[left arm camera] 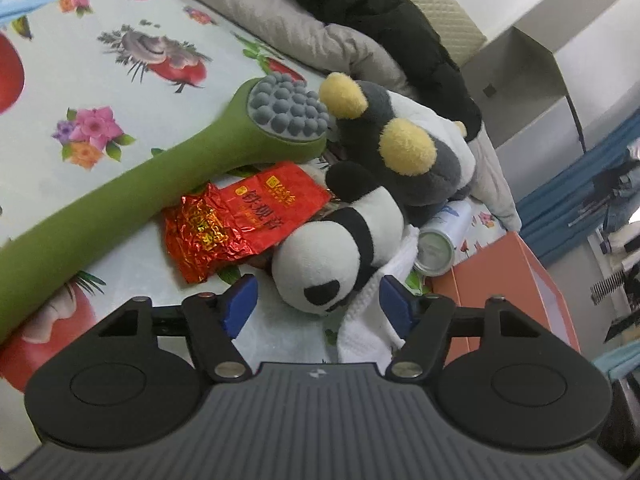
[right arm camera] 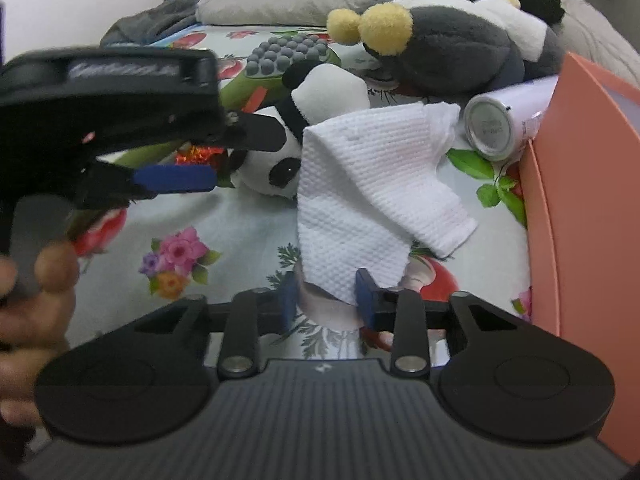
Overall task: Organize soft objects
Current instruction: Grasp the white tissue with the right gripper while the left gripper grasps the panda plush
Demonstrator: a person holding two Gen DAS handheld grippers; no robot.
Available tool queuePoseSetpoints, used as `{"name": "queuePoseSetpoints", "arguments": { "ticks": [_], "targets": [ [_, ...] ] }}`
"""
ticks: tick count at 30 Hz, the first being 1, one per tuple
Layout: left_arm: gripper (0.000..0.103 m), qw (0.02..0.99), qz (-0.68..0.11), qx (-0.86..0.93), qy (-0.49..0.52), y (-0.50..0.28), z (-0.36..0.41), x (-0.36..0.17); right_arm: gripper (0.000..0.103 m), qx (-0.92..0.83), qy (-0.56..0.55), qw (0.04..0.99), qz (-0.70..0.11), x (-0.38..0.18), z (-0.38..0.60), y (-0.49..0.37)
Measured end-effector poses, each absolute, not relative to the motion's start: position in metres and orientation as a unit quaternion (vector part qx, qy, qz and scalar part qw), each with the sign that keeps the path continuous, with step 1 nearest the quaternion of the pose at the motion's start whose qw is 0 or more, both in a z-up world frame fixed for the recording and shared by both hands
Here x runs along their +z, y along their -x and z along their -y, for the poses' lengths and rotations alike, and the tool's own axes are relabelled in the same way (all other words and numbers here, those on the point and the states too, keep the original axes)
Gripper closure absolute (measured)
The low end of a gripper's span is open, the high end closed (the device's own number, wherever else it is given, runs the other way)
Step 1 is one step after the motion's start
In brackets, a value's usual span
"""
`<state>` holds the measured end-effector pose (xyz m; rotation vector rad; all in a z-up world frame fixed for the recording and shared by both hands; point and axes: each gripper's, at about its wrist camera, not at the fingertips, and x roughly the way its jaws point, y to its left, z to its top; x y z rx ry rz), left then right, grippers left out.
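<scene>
Panda plush (left arm camera: 340, 248) lies between the blue pads of the left gripper (left arm camera: 316, 304), its white head nearest the jaws; the pads stand apart on either side and do not press it, so that claw is open and holds nothing. Just right of it, by the right pad, hangs the white knitted cloth (right arm camera: 360, 196), draped partly over the panda. The right gripper (right arm camera: 326, 300) has its jaws narrowed on the cloth's lower corner; whether the pads actually press the fabric I cannot tell. Beyond the left claw lie a red foil tea packet (left arm camera: 244, 220), a green massage hammer (left arm camera: 160, 184) with grey knobs reaching off to the left, and a grey plush with yellow pompoms (left arm camera: 404, 148) further ahead. A white can (right arm camera: 504, 124) lies ahead and right of the right claw, touching an orange box (right arm camera: 580, 184). All rests on a floral sheet (right arm camera: 224, 216).
</scene>
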<state>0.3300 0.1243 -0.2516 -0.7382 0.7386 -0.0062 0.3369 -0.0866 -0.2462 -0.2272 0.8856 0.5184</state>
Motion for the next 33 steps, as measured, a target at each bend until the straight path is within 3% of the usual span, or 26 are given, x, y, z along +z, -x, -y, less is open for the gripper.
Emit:
{"name": "queuePoseSetpoints", "arguments": {
  "ticks": [3,5,16,17,18,19,33],
  "targets": [
    [0.048,0.867,-0.35,-0.008,0.356,-0.334,-0.124,-0.254,0.095,0.247,0.102,0.864,-0.426,-0.245,0.09,-0.34],
    [0.06,0.865,-0.355,-0.013,0.353,-0.336,-0.122,-0.254,0.099,0.244,0.101,0.866,-0.424,-0.243,0.092,-0.339],
    [0.07,0.884,-0.338,-0.002,0.323,-0.296,-0.111,-0.223,0.099,0.239,0.112,0.88,-0.396,-0.217,0.105,-0.305],
    [0.074,0.886,-0.339,0.0,0.317,-0.291,-0.111,-0.22,0.099,0.238,0.114,0.881,-0.392,-0.213,0.107,-0.303],
    [0.088,0.887,-0.34,0.001,0.311,-0.285,-0.111,-0.217,0.099,0.237,0.119,0.883,-0.387,-0.208,0.11,-0.297],
    [0.094,0.886,-0.343,0.001,0.311,-0.279,-0.112,-0.215,0.099,0.236,0.121,0.884,-0.385,-0.205,0.112,-0.294],
    [0.093,0.872,-0.37,-0.03,0.317,-0.231,-0.12,-0.212,0.097,0.252,0.103,0.865,-0.421,-0.205,0.128,-0.239]
  ]
}}
